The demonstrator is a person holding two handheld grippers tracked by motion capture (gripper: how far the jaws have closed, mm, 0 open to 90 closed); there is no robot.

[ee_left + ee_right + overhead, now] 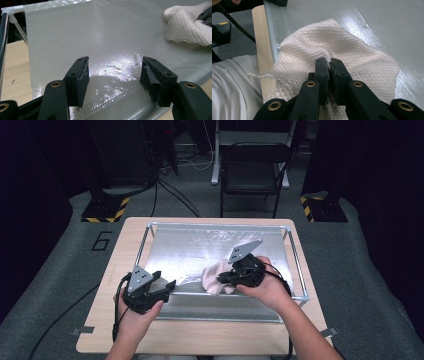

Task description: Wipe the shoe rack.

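Now the right hand-held gripper pinches the cloth on the silver mat, while the left hand-held gripper hovers wide open and likely needs to take an opposite edge next

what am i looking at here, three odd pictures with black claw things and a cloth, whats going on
A person sits at a wooden table and holds a hand-operated gripper in each hand. The high view looks down from above. The other two pictures come from cameras riding on the grippers, looking along their black jaws.

On the table lies a silvery sheet stretched in a metal frame. On it is a pale pink quilted cloth.

The right gripper has its jaws shut on a pinch of that cloth. The left gripper is held over the sheet's near corner with its jaws open and nothing between them.
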